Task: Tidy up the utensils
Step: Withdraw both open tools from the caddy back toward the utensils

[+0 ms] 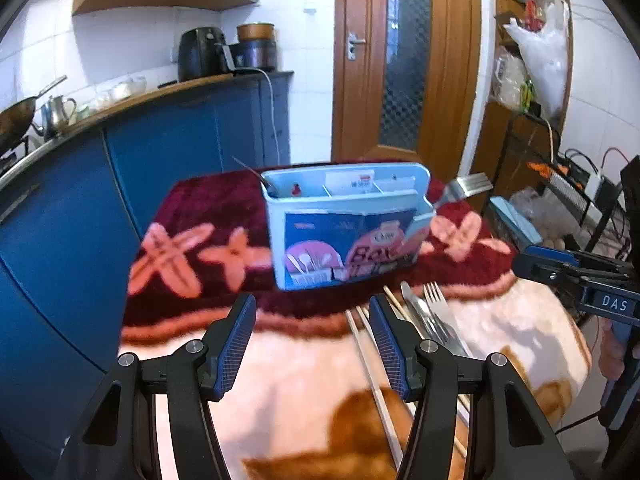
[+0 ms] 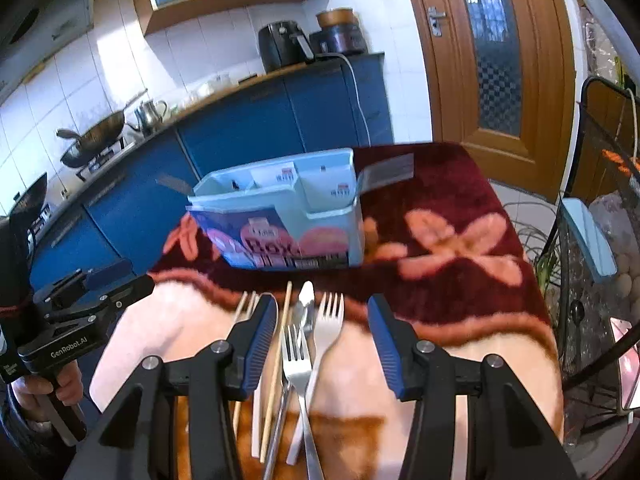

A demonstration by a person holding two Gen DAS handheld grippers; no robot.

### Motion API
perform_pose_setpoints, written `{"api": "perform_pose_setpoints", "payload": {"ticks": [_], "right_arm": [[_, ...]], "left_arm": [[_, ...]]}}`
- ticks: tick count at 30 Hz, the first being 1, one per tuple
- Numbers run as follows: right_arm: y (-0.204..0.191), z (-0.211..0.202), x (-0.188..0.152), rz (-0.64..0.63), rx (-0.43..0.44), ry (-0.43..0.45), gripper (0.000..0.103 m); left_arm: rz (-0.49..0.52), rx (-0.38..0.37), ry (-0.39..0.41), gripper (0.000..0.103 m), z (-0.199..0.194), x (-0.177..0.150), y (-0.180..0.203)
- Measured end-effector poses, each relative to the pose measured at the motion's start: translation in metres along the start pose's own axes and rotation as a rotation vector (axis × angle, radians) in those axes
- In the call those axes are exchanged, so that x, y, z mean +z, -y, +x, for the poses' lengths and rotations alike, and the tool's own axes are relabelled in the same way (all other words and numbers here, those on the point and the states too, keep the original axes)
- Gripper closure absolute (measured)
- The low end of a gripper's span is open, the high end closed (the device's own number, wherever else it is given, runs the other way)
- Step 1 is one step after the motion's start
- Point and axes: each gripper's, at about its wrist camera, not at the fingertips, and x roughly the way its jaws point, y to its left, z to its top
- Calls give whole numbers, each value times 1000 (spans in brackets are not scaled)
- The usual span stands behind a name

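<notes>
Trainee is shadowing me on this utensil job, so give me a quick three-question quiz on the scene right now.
1. True or false: the right gripper is holding a fork.
2. Where does the loose cutlery lie relative to the caddy: A) inside it, B) on the blanket in front of it, C) behind it?
3. What sticks out at the caddy's right end in the left wrist view?

Key:
1. False; both grippers are open and empty, the left gripper too.
2. B.
3. A metal fork, tines up.

Black air fryer [image 1: 199, 53] on blue counter [image 1: 168, 92]
</notes>
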Motion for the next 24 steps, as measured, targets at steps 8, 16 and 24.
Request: {"api": "perform_pose_setpoints", "payload": {"ticks": [8,16,24], "right_arm": [[11,25,-6,8,-6,-118,51],[17,52,-8,14,-11,-251,51],[23,76,-14,59,16,-383,54]], "left_arm": [[3,-37,-128,43,32,-12,11],[8,-49,-281,43,63,-17,18],[-31,-111,-413,54,90,-23,19]]}}
